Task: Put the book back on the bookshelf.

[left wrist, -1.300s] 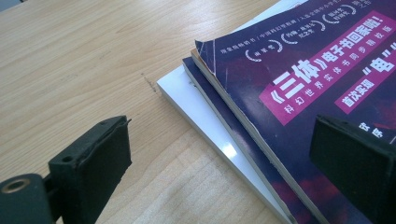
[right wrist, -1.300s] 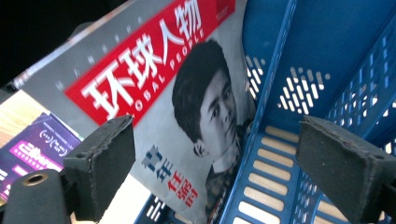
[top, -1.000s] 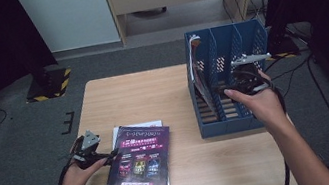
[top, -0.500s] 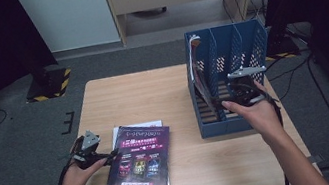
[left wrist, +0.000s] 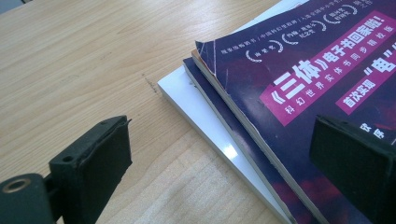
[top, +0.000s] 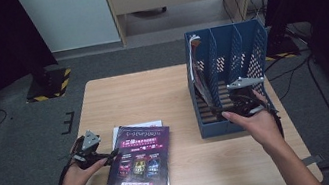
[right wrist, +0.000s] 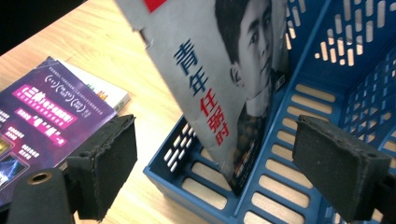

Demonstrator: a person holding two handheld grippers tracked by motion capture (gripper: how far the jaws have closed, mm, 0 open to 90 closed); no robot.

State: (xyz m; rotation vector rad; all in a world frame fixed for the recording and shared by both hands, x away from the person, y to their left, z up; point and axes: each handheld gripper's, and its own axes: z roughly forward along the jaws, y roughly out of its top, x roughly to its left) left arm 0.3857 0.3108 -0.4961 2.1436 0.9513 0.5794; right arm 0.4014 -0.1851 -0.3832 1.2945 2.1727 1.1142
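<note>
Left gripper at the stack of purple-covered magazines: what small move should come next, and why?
Probably ease the left gripper forward and close on the top purple-covered magazine. Its jaws stand open at the stack's corner, one over the wooden table, one over the cover, gripping nothing. A magazine already leans in the blue slotted file rack, and the right gripper hangs open before it, so another magazine seems due.

Even overhead light falls on the table (top: 152,94); the room around it sinks into darkness. Beside it, the white book edge (left wrist: 205,126) shows glare, and close jaws blur.
</note>
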